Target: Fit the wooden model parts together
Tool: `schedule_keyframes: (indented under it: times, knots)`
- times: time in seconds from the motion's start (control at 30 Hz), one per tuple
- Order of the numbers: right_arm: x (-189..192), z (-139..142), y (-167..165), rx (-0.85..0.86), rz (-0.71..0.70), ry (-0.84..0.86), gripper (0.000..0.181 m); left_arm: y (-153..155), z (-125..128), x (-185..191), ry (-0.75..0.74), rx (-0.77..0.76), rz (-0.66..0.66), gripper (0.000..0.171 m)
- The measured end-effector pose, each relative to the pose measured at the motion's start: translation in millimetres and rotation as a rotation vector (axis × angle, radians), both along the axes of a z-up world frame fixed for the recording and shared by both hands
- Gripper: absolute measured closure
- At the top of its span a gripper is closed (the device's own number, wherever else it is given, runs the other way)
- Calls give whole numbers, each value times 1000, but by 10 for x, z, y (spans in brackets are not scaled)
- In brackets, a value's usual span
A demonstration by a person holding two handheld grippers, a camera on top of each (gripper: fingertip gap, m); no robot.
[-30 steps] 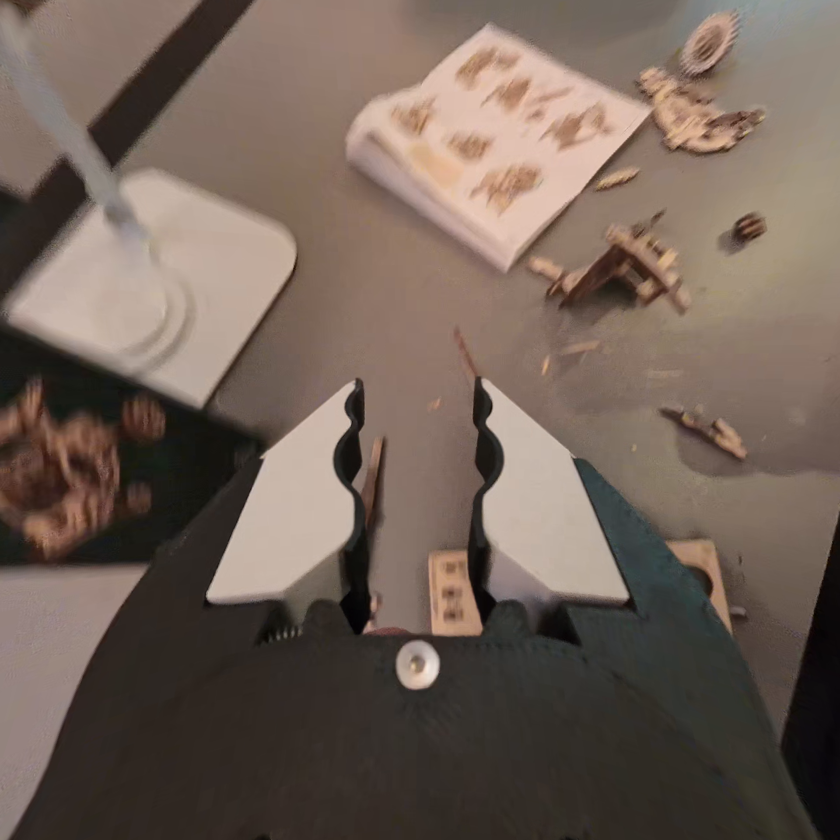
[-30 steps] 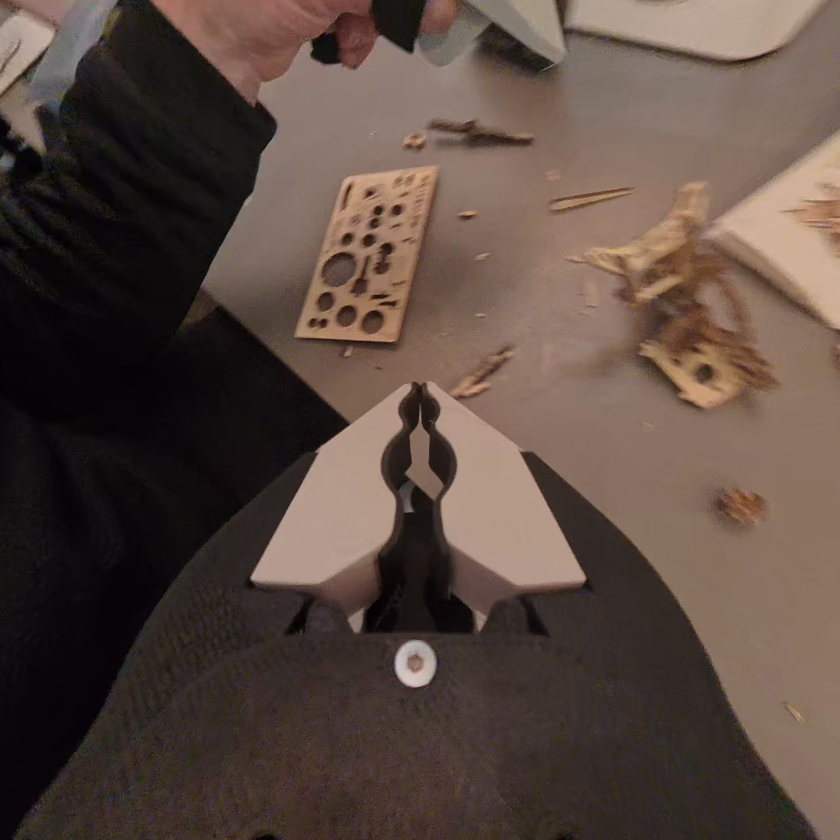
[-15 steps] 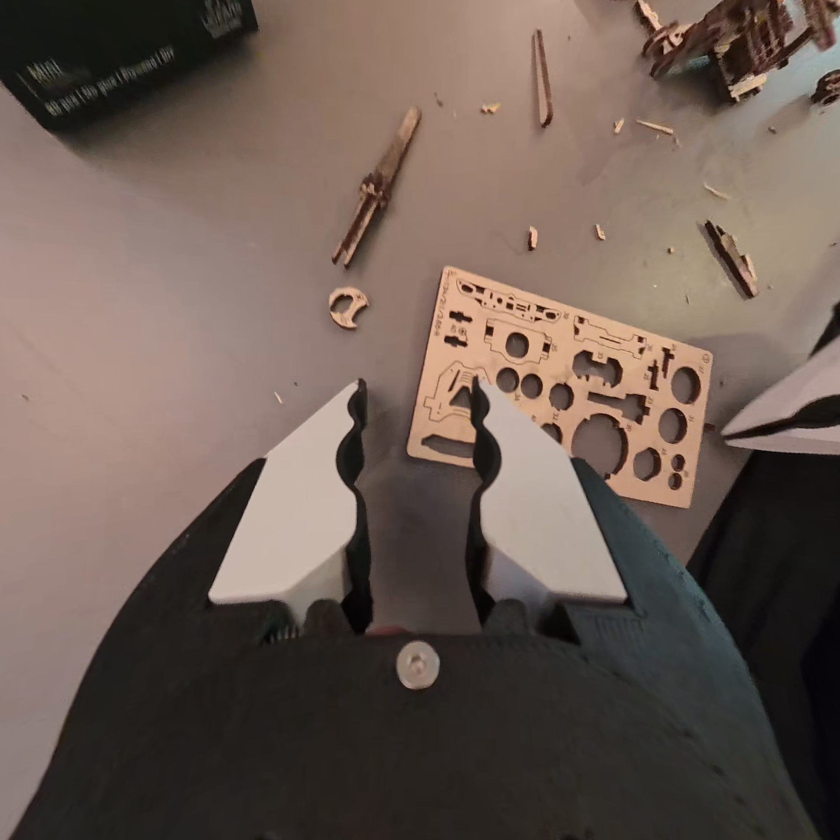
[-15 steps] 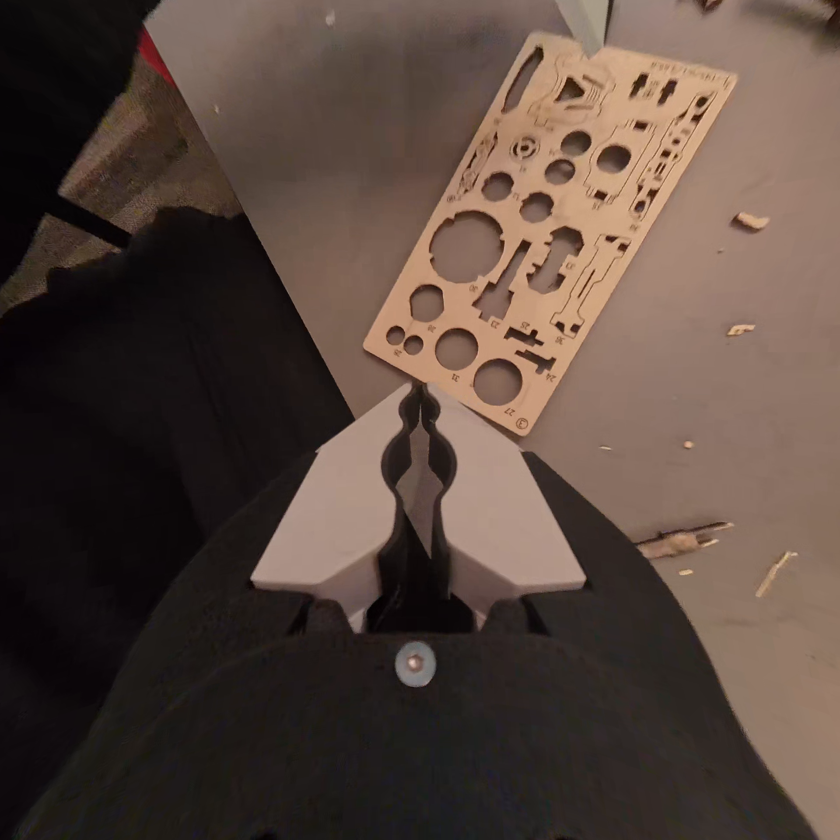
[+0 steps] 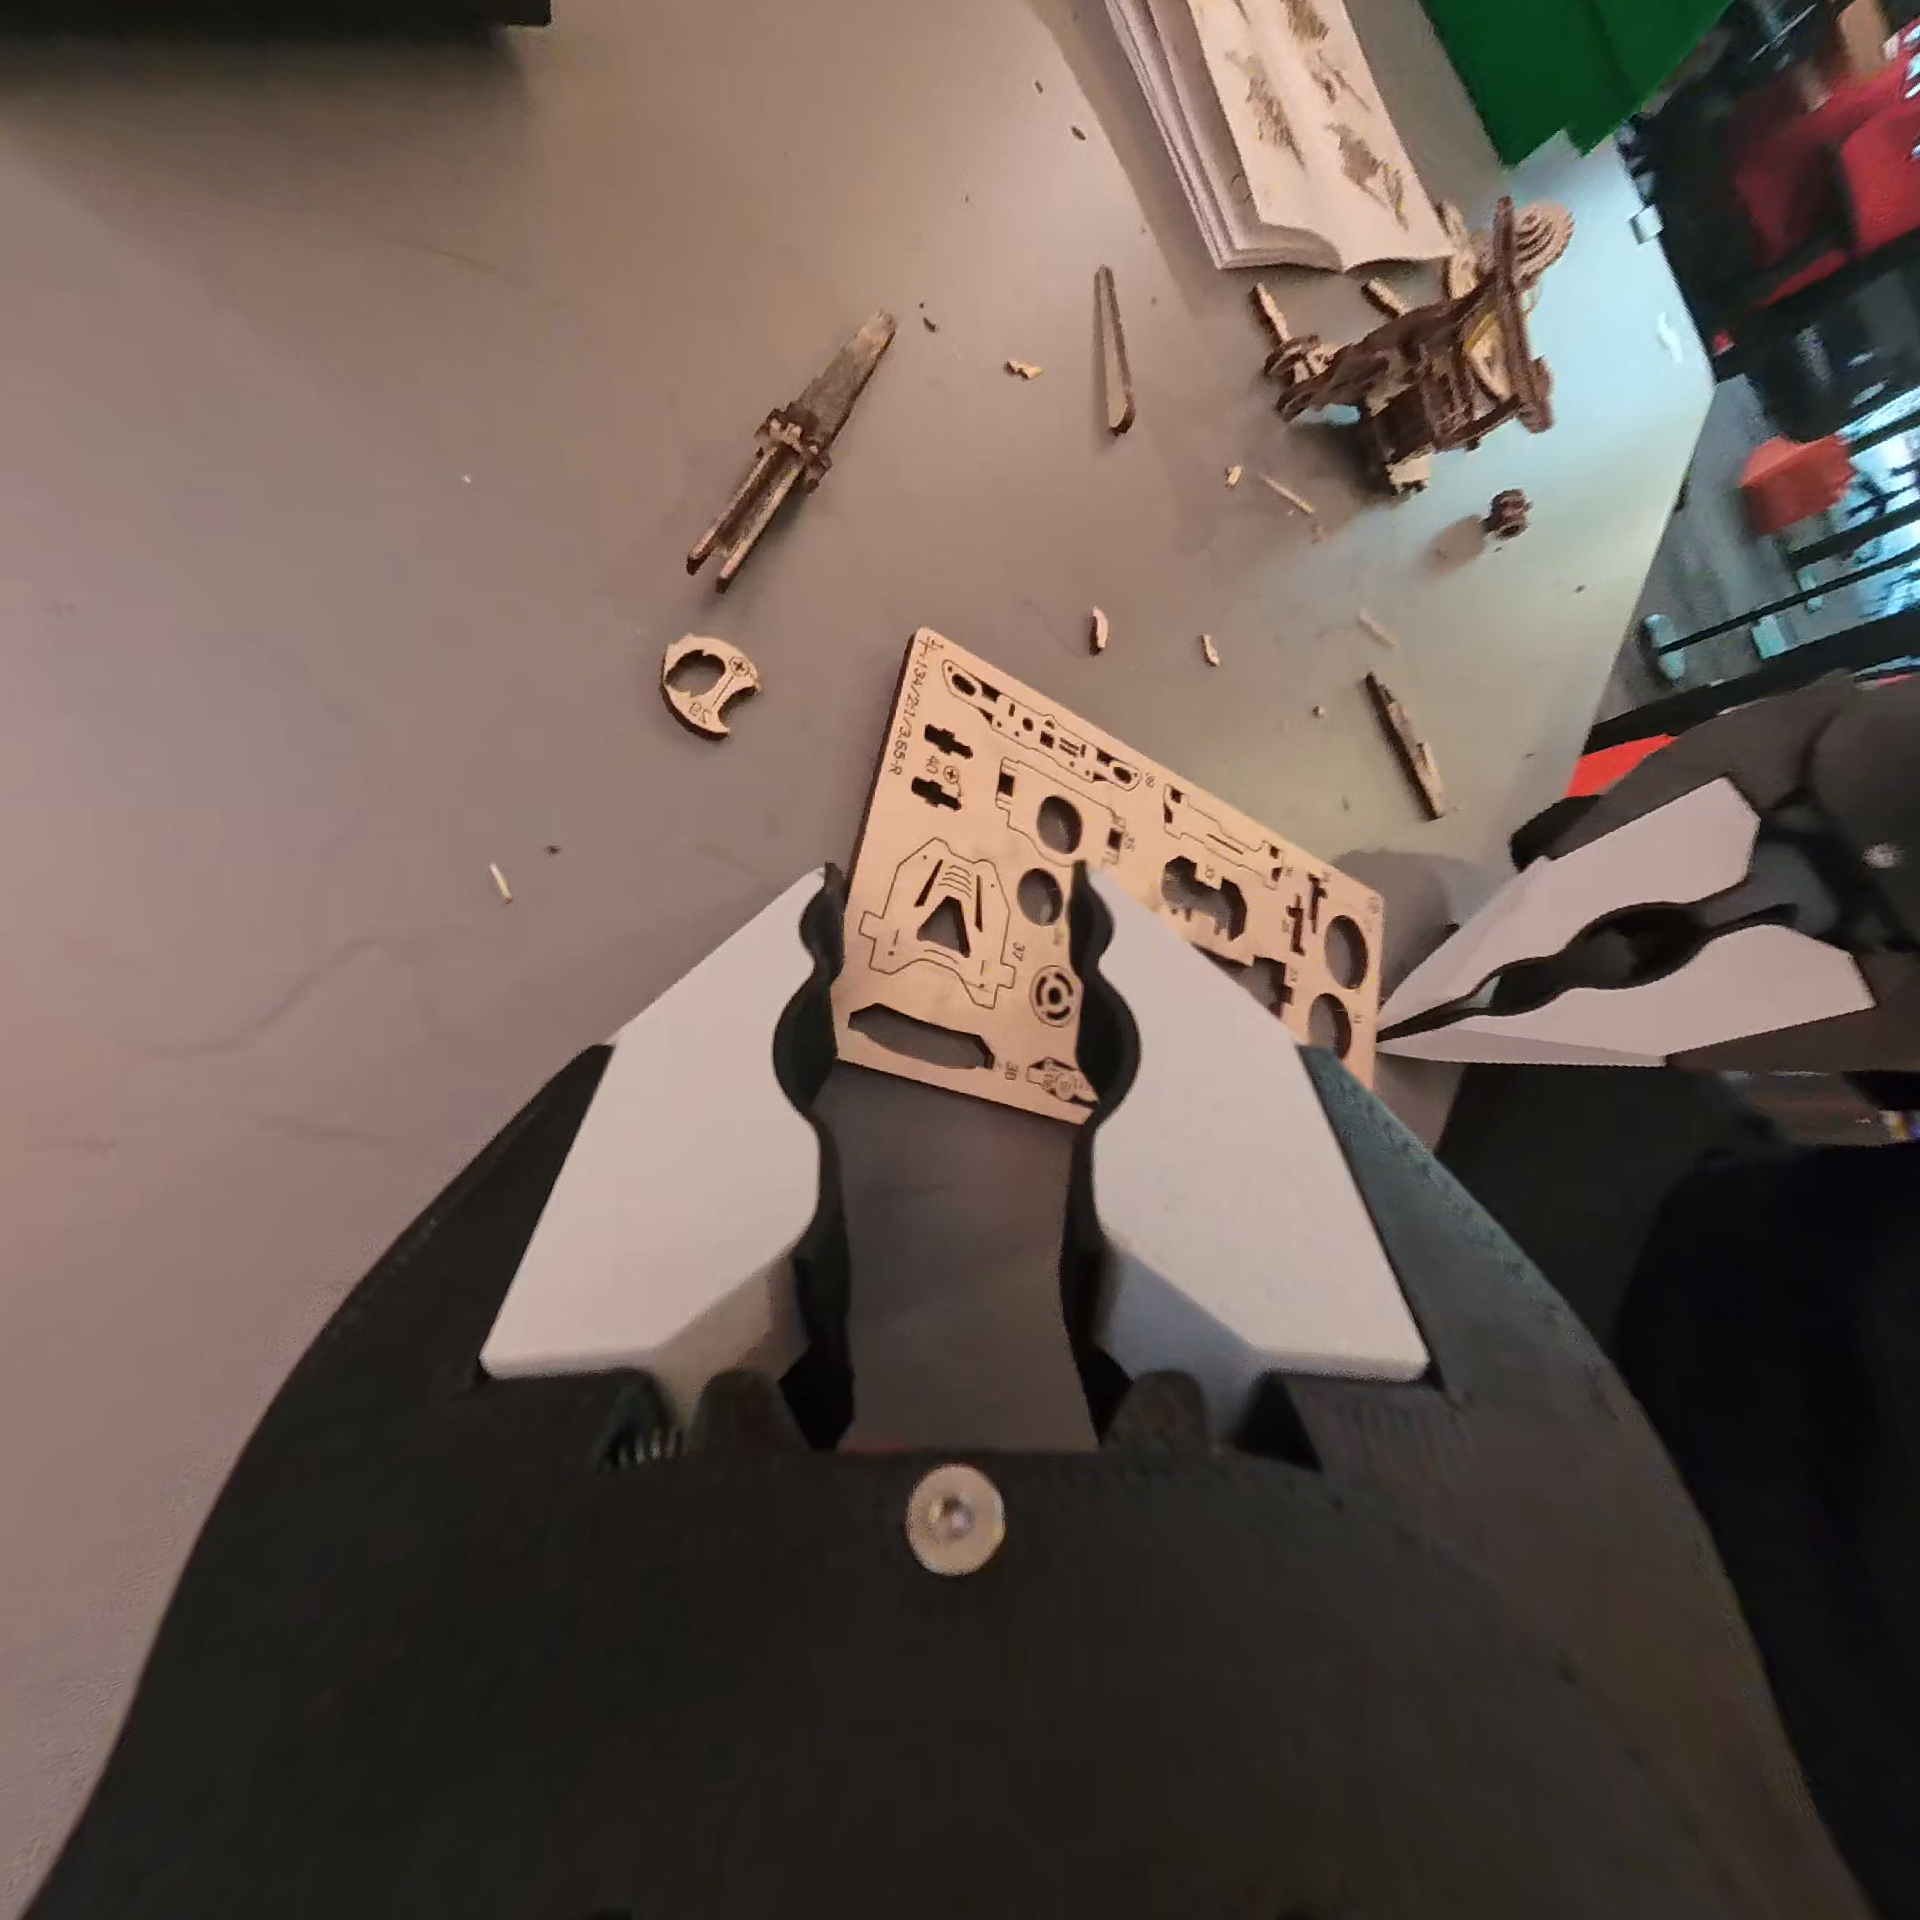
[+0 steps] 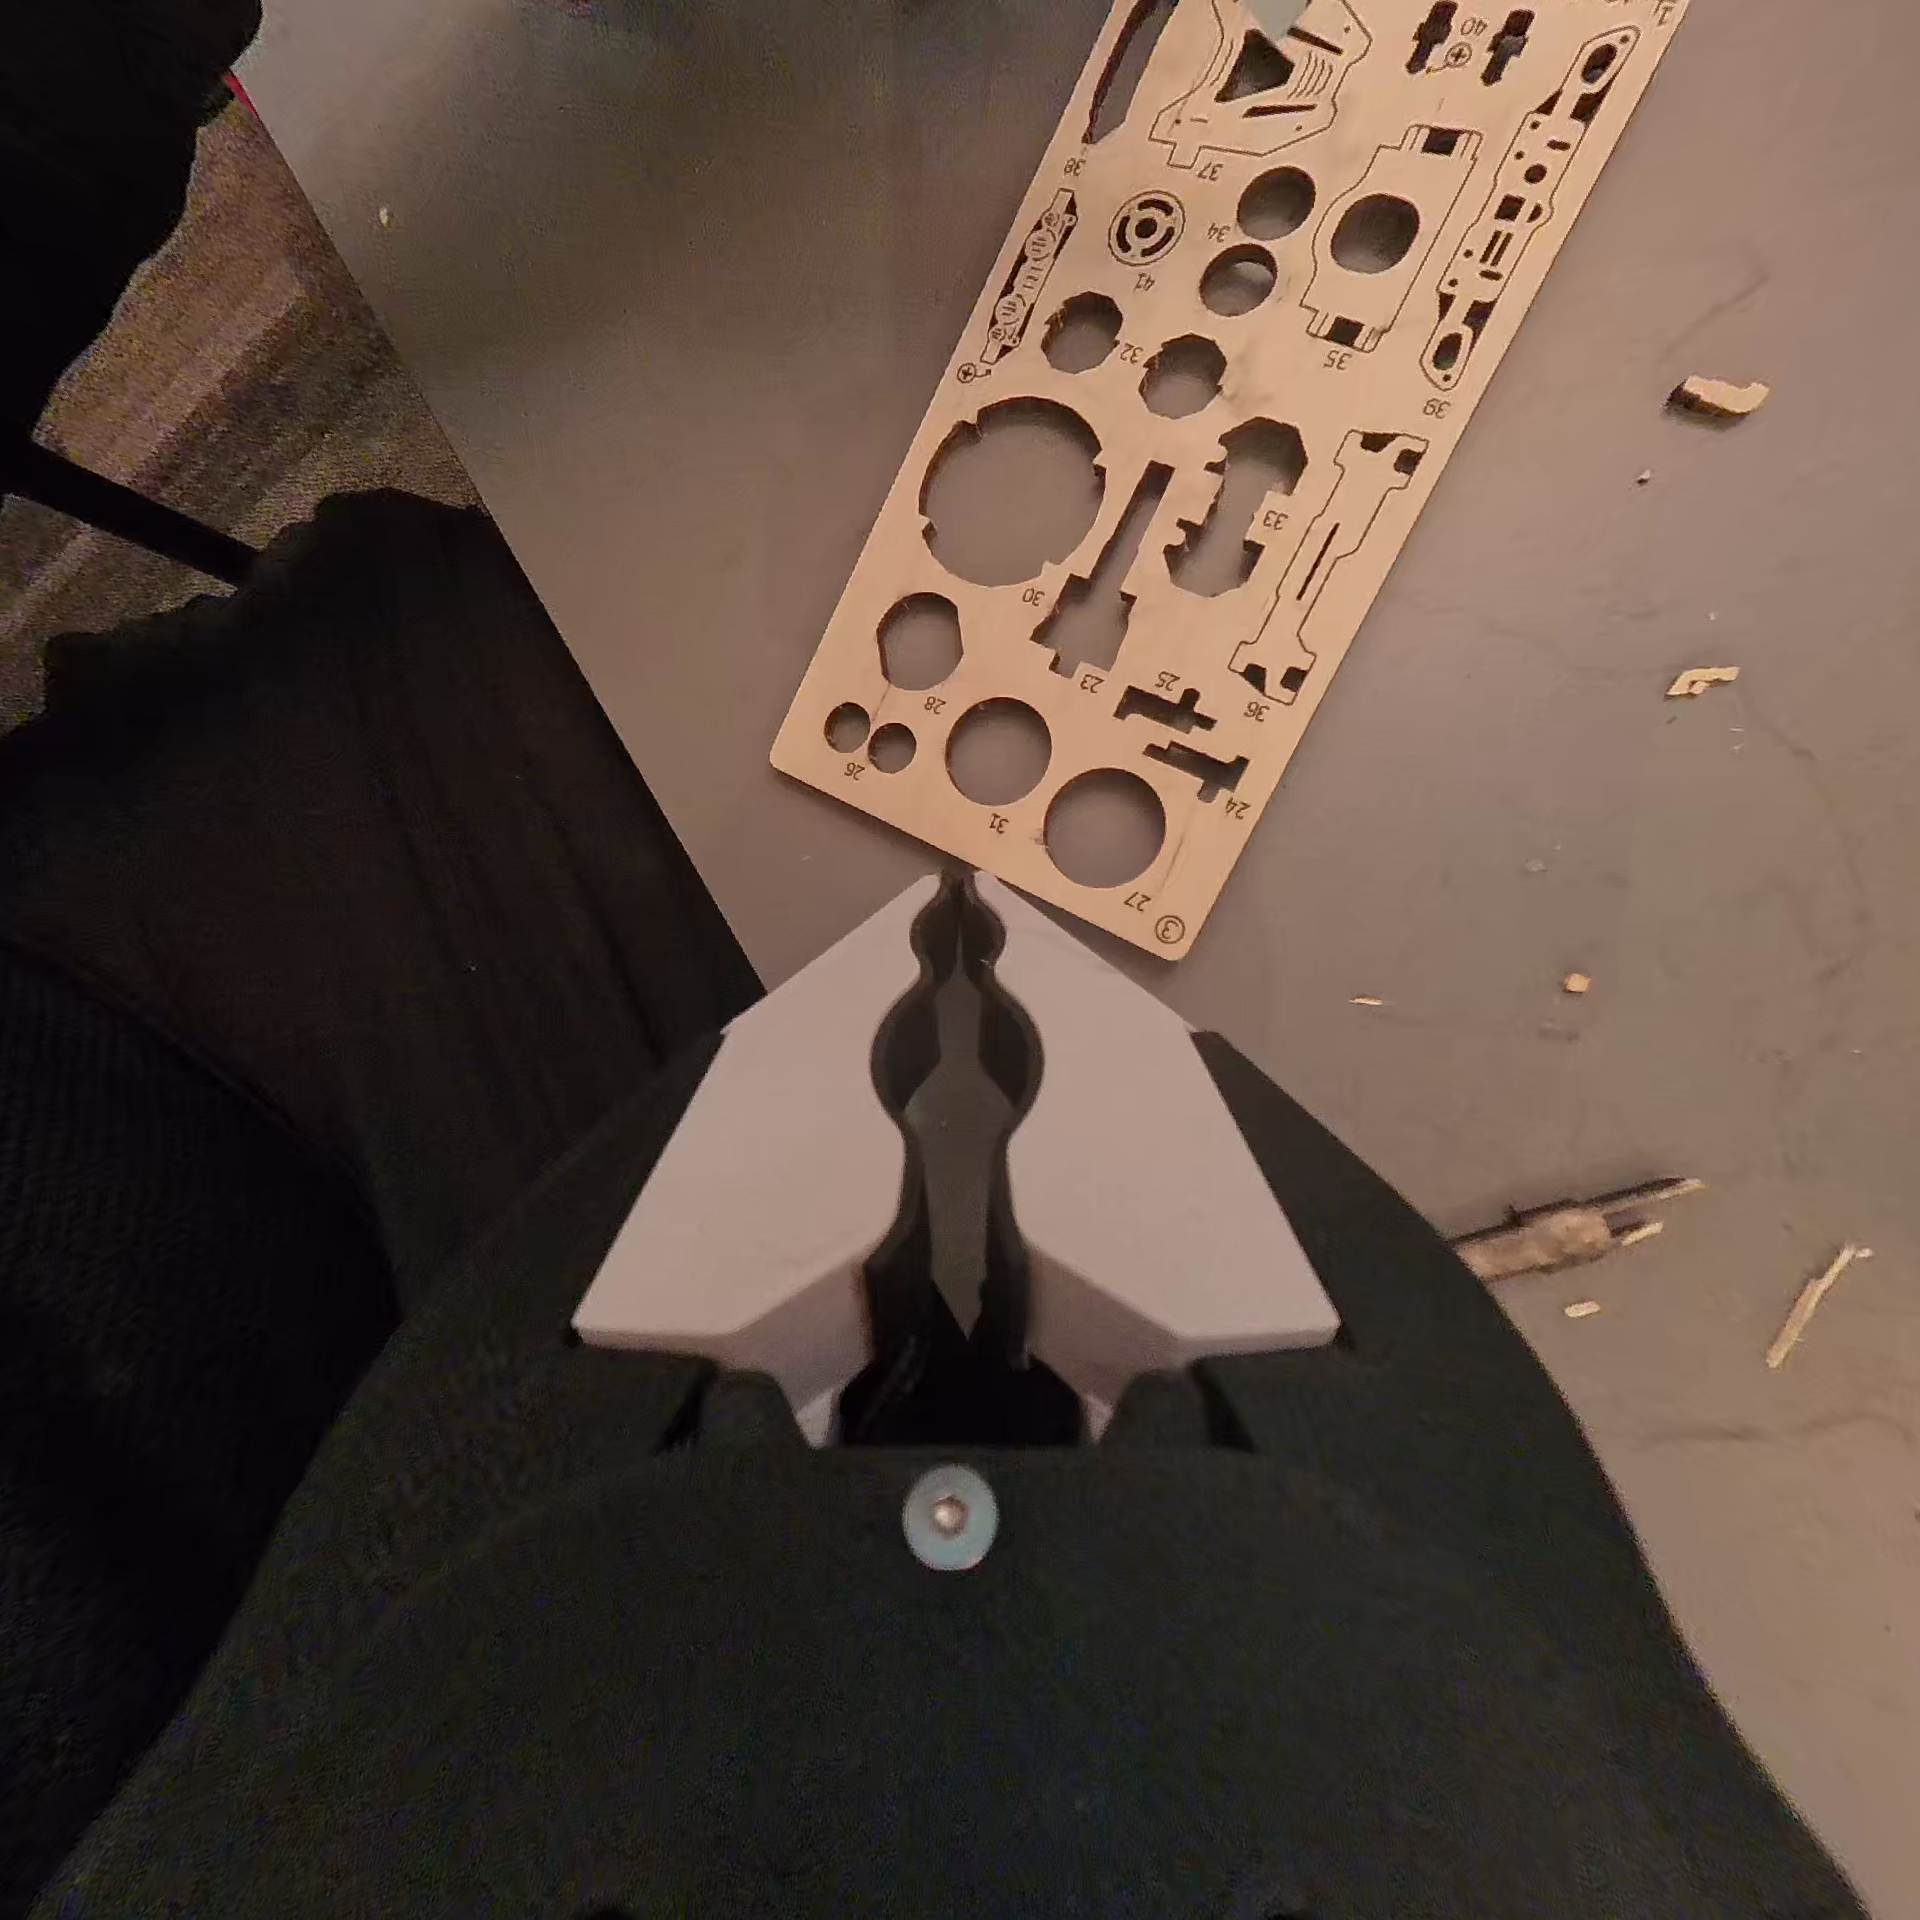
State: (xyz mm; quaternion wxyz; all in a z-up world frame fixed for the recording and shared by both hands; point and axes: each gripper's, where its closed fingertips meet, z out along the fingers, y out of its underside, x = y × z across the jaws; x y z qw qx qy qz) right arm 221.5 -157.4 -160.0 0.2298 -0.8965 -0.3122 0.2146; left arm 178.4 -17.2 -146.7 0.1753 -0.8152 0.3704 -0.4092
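Jaws: left gripper (image 5: 951, 904) gapes over the parts sheet (image 5: 1122, 883); right gripper (image 6: 958, 883) is clenched, empty. Pin the sheet's edge, then press parts out gently.

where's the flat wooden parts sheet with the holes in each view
Left wrist view: the parts sheet lies flat at centre, its near end between and behind the open left gripper.
Right wrist view: it fills the upper centre-right, running up out of frame from the shut right gripper.
Shared landmark: the large trapezoid part with a triangular cutout, still in the sheet.
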Motion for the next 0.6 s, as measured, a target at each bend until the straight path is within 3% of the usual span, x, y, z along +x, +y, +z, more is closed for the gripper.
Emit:
schedule_keyframes:
  times: [0.23,0.33,0.43,0.6]
  knots:
    - [7,0,2,17,1,-21,181,-40,97,18,-138,-121,-3,115]
    - [10,0,-1,23,7,-20,181,16,301,25,-320,-188,32,123]
    - [11,-1,4,36,15,-22,181,17,679,6,-582,-279,9,148]
    - [11,-1,39,69,18,-42,181,-245,806,151,-729,-431,-120,145]
